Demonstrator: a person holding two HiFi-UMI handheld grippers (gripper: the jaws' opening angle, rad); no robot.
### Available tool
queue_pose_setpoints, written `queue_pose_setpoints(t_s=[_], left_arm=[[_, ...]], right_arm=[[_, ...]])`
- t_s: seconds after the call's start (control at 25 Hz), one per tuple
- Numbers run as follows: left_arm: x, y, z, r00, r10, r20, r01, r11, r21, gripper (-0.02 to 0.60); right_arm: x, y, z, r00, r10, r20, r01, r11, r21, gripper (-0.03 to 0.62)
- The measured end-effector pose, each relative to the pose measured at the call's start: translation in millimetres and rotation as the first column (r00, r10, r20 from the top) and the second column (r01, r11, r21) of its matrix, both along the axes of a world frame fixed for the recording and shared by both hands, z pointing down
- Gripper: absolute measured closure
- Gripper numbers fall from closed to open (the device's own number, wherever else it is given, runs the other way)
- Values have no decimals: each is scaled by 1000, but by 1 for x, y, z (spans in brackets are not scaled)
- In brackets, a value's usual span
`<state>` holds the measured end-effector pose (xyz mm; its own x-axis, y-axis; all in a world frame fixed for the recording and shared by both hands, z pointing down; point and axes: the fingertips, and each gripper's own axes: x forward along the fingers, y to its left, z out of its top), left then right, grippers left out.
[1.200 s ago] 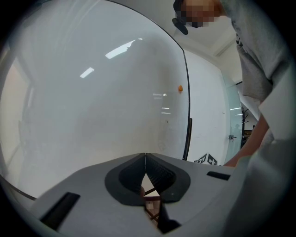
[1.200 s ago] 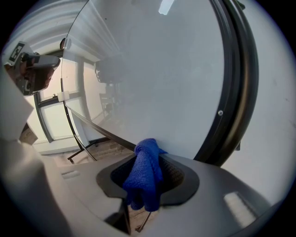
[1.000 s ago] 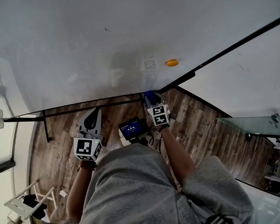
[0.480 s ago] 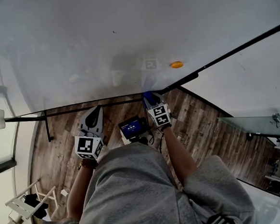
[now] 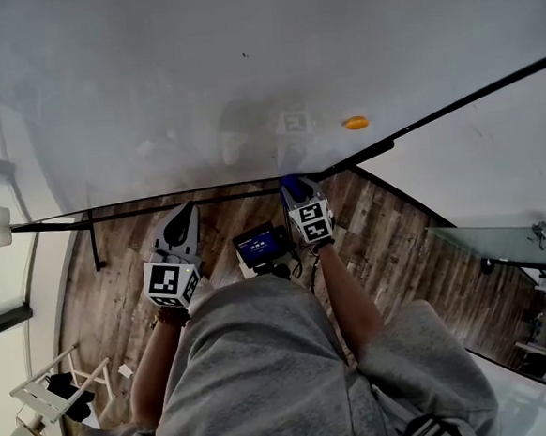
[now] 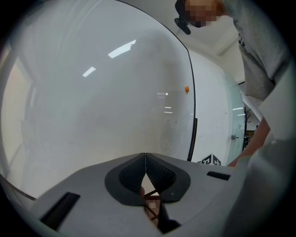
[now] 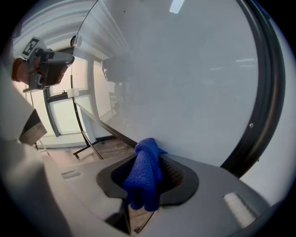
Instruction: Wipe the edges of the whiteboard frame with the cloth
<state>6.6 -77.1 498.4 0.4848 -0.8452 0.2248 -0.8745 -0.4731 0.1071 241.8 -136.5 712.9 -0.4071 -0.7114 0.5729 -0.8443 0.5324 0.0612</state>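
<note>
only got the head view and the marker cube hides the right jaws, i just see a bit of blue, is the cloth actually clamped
Observer: Yes. The right gripper view shows the right gripper shut on the blue cloth, which is bunched between its jaws.
Operator: is it on the frame
Observer: The cloth's top bunch sits right by the thin lower frame strip. The thick side frame is off to the right, apart from it.
Operator: left one empty
Observer: Yes. The left gripper has its jaws together on nothing and faces the whiteboard.
</note>
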Motion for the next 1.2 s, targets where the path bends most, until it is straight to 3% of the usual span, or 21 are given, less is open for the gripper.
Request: queue_pose_setpoints(t_s=[0.56,0.76,1.2], left_arm=[[-16,-1,-2,1000,15,15,-15,1000,-1,571],[-17,0,-3,1000,2,-6,-2,1000,3,571],[-34,0,-4,1000,10,6,-10,1000,-7,571]], right_arm=[[-29,1,-17,999,-31,16,31,999,11,462],[-15,5,-1,1000,-1,6,2,1000,-14,464],[-35,2,-9,1000,7,5,-7,1000,-9,464]])
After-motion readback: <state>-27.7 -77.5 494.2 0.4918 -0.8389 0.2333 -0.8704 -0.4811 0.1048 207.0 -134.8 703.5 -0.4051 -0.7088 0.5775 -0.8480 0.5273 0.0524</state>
